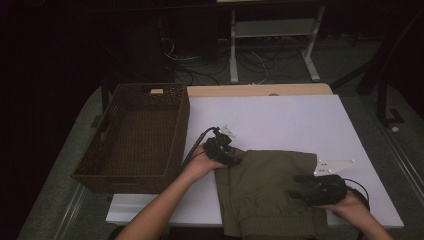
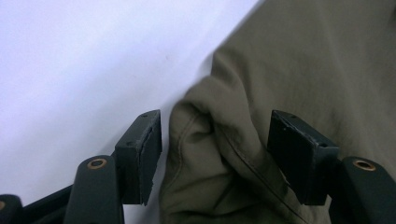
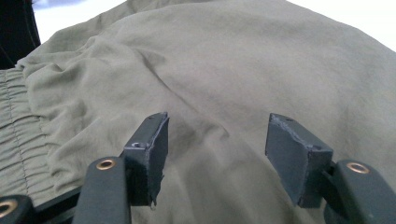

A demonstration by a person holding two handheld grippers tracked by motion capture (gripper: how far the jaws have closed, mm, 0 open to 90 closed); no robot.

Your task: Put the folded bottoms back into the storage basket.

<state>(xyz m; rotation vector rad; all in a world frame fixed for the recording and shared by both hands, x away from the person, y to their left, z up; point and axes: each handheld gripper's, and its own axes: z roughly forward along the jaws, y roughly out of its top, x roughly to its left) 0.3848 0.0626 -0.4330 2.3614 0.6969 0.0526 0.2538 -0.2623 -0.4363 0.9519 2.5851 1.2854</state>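
Note:
An olive-green folded garment [image 1: 270, 190] lies on the white tabletop [image 1: 280, 120] near the front edge. My left gripper [image 1: 231, 159] rests at the garment's far left corner. In the left gripper view its jaws stand open around a bunched fold of the cloth [image 2: 219, 158], with the white table to the left. My right gripper [image 1: 300, 192] lies over the garment's right side. In the right gripper view its jaws are open just above the smooth cloth [image 3: 219, 93], and an elastic, gathered band [image 3: 18, 126] shows at the left.
A dark brown woven basket [image 1: 135, 135] sits at the table's left, right beside my left hand. A light wooden strip [image 1: 260, 90] runs along the table's far edge. Beyond it are white table legs [image 1: 234, 45] and cables on the floor.

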